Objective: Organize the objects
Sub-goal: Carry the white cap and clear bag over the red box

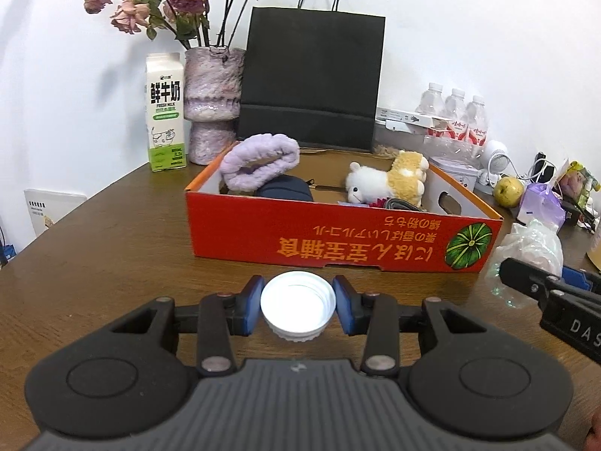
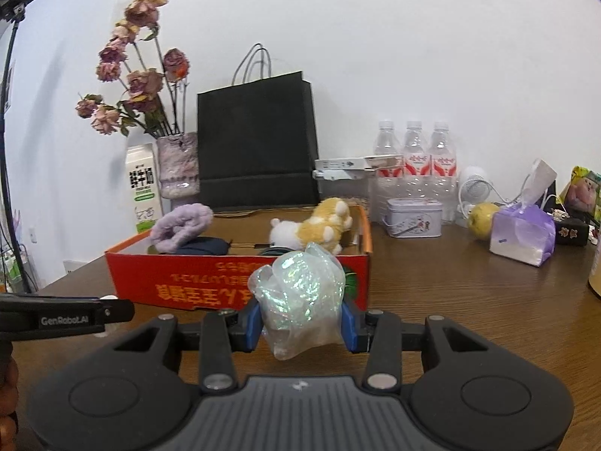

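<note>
left gripper (image 1: 296,305): clenched on white lid (image 1: 297,300), blue pads touching both sides, lid's open side facing camera
right gripper (image 2: 300,321): grasping crumpled shiny wrap (image 2: 298,293), bundle sticks up above the pads
both: held above brown surface (image 1: 112,248), just in front of red box (image 1: 338,240)
box contents: purple scrunchie (image 1: 259,165), plush toy (image 1: 390,180), dark pouch (image 1: 287,188)
behind box: black bag (image 1: 311,79), milk carton (image 1: 165,112), vase (image 1: 212,105)

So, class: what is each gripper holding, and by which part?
Left gripper: white cap, by opposite sides of its rim. Right gripper: crumpled plastic wrap, by its sides.
</note>
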Demonstrator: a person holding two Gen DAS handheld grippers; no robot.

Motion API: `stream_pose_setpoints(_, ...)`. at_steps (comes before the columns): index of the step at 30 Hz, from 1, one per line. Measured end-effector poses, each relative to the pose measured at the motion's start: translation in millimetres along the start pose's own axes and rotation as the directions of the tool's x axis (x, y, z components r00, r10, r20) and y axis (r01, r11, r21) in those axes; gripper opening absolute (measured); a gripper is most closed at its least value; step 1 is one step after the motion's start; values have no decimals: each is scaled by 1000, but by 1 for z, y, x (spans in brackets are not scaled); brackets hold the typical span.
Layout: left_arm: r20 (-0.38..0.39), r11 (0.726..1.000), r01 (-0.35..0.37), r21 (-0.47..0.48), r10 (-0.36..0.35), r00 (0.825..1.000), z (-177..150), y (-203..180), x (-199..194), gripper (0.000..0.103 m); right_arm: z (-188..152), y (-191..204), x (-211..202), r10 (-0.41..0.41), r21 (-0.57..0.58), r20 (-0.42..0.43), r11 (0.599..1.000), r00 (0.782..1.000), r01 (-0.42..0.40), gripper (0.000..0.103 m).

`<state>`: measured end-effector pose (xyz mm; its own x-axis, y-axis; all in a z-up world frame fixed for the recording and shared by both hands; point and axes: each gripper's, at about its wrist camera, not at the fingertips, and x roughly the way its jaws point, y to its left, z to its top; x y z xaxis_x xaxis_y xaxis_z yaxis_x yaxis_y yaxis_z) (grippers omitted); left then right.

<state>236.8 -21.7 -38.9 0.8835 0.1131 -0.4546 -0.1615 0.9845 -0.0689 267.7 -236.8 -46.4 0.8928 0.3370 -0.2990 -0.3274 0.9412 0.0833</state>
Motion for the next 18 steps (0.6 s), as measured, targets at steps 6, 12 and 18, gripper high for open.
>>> stream_pose_setpoints(6, 30, 1000, 7, 16, -8, 1000, 0, 2, -7, 40, 0, 21, -1, -14, -37, 12, 999, 1000, 15, 40)
stream_pose_setpoints(12, 51, 999, 17, 43, -19, 999, 3, -3, -9, 40, 8, 30, 0, -32, -44, 53, 998, 998, 34, 40)
stream_pose_setpoints(18, 77, 999, 3, 40, -6, 997, 15, 3, -11, 40, 22, 37, 8, -6, -57, 59, 998, 998, 9, 40)
